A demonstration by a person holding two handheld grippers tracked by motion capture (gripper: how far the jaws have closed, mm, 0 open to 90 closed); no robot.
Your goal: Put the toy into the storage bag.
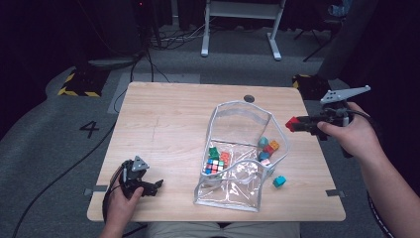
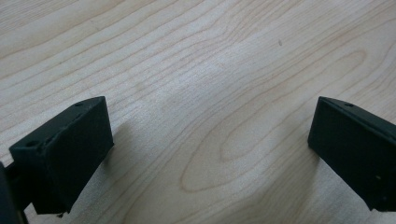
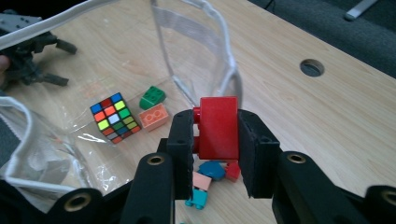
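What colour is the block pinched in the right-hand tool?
Red; the block shows best in the right gripper view, clamped in the right tool.

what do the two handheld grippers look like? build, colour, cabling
Both are black. The left gripper has blocky matte jaws with small screw holes, a black cable trailing off the table edge and a grey plate on top. The right gripper has brass-ringed pivots and a grey three-cornered plate.

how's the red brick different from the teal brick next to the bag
The red brick is held off the table between the right gripper's fingers; the teal brick lies loose on the table, outside the clear bag. The red brick hangs beside the bag's right edge, the teal one near its front corner. Both are small plastic building bricks.
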